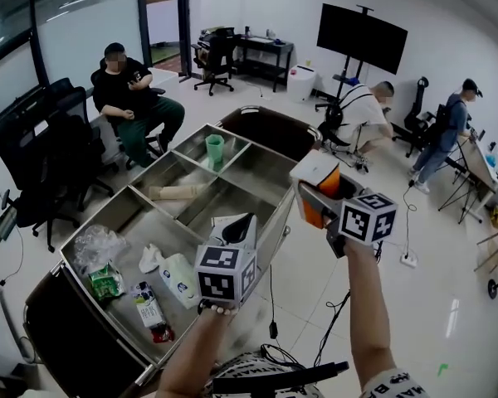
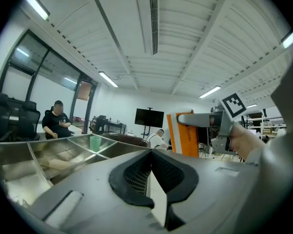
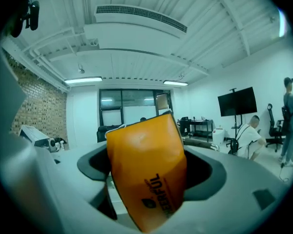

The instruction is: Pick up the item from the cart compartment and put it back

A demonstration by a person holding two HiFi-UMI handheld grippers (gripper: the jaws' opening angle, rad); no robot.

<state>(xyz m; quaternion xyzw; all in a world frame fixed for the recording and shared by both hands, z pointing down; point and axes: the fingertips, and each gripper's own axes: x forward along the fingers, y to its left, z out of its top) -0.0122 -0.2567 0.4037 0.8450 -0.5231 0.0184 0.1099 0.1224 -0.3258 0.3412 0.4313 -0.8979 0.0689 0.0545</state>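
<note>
Carton (image 3: 146, 160) in right gripper (image 3: 149, 168)

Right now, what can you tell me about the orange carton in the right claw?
The orange carton is a small pack with a white face and black lettering on its orange side, slightly dented. It sits tilted, clamped between the right claw's pads, lifted in the air beside the steel cart, touching nothing else.

A seated person (image 1: 129, 94) and a black television (image 1: 362, 36) occupy the room.
</note>
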